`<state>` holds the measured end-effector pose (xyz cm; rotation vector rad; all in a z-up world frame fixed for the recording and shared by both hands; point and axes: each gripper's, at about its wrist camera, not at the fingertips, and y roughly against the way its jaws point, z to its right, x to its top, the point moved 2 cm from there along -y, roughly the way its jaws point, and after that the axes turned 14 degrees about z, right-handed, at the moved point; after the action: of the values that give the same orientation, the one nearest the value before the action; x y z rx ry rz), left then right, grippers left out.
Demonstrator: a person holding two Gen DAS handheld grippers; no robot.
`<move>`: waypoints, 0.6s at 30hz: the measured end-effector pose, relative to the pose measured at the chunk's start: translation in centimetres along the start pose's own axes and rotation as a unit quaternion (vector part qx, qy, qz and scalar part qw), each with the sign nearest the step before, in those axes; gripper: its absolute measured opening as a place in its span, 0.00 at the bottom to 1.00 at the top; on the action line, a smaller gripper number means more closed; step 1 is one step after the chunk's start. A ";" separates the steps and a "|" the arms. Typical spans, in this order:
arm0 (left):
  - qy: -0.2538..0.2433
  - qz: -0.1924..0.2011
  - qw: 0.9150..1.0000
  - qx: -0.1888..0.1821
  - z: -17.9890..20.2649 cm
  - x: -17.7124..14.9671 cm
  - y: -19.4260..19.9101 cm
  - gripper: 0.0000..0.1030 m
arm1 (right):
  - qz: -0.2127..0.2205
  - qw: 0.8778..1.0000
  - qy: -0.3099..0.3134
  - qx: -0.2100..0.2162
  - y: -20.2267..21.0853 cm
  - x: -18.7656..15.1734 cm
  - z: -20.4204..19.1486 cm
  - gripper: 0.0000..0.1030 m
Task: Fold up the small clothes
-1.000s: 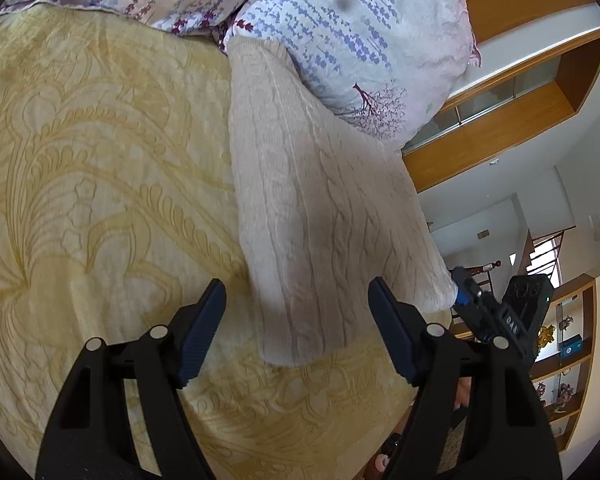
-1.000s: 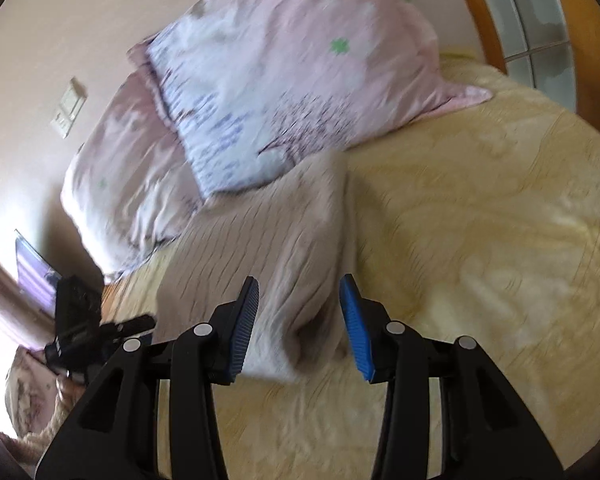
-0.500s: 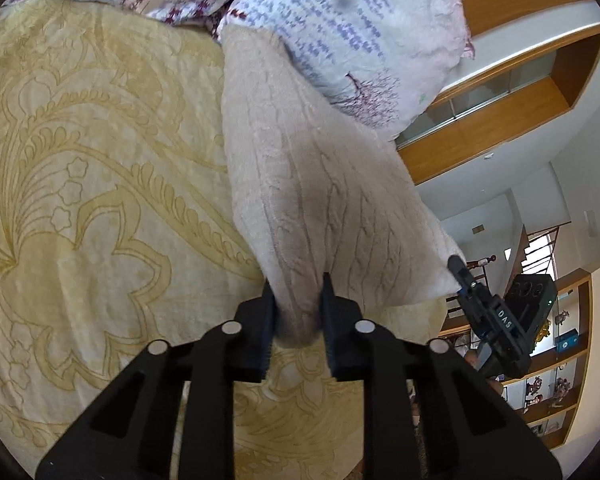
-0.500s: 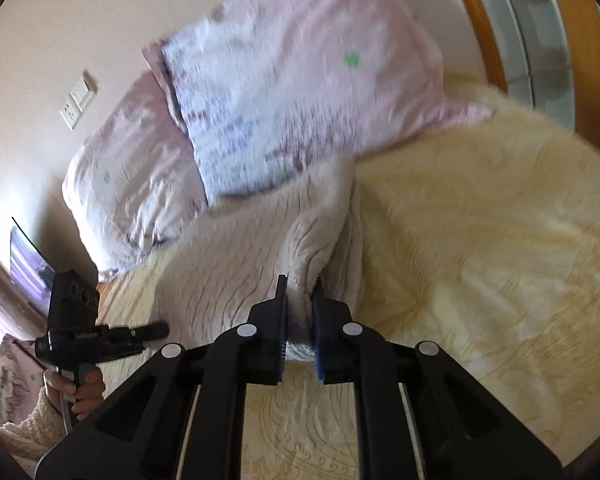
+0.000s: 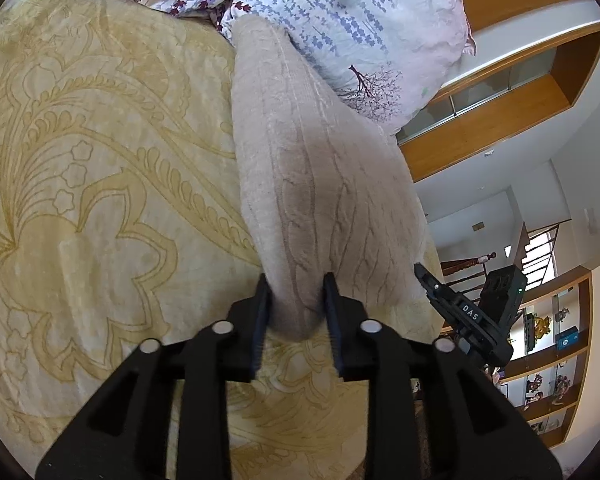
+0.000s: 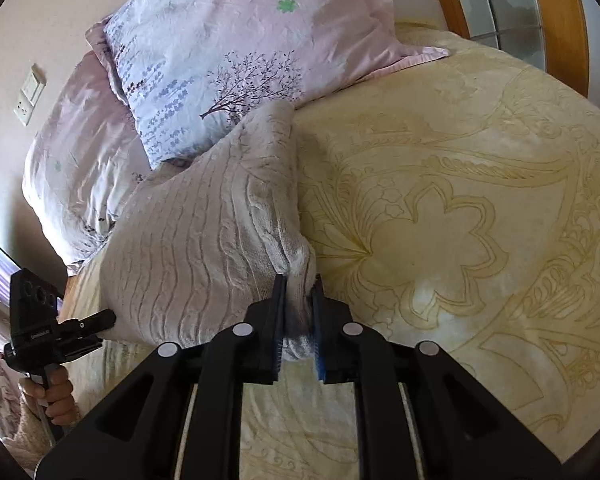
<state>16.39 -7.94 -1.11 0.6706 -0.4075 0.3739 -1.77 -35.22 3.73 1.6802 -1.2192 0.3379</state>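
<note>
Each gripper pinches a near corner of the one beige knit sweater (image 5: 320,184): the left gripper (image 5: 294,312) and the right gripper (image 6: 298,312) have loosened a little but grip the cloth. To fold well, lift both corners evenly and carry them toward the far edge. It lies on the bed (image 6: 460,240), touching two pillows (image 6: 240,40).

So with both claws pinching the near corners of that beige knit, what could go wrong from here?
1. Both the left claw and the right claw hold only a small bunch at the edge of the beige knit, so a corner could slip out.
2. Its far end touches the floral pillow; folding forward could drag across it.
</note>
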 end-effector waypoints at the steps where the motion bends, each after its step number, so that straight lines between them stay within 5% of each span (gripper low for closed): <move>1: 0.002 0.002 1.000 -0.002 0.1 0.4 0.3 0.36 | 0.002 1.000 -0.006 0.002 0.2 0.4 0.0 0.29; 3: 0.007 0.015 1.000 -0.006 0.3 1.4 0.8 0.51 | 0.017 0.999 -0.023 0.014 0.8 1.7 0.0 0.54; 5: 0.012 0.034 0.999 -0.003 0.1 2.9 1.2 0.62 | 0.028 0.998 -0.044 0.031 0.6 3.4 -0.2 0.55; 13: 0.027 0.035 0.999 0.025 -0.5 6.6 -1.7 0.67 | -0.010 0.997 -0.073 0.025 -6.2 7.2 -0.5 0.55; 16: 0.027 0.035 0.998 0.034 -0.6 6.8 -2.7 0.68 | -0.020 0.998 -0.057 0.006 -8.1 7.2 -0.9 0.53; 17: 0.028 0.034 0.998 0.035 -0.7 6.9 -3.0 0.68 | -0.022 0.998 -0.054 0.006 -8.5 7.2 -1.0 0.46; 18: 0.028 0.034 0.998 0.037 -0.7 6.9 -3.2 0.69 | -0.025 0.998 -0.048 0.010 -9.0 7.1 -1.3 0.27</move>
<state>23.99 -8.43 0.02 0.7174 -0.3651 0.4728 9.36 -38.04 4.32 1.7587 -1.2445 0.2429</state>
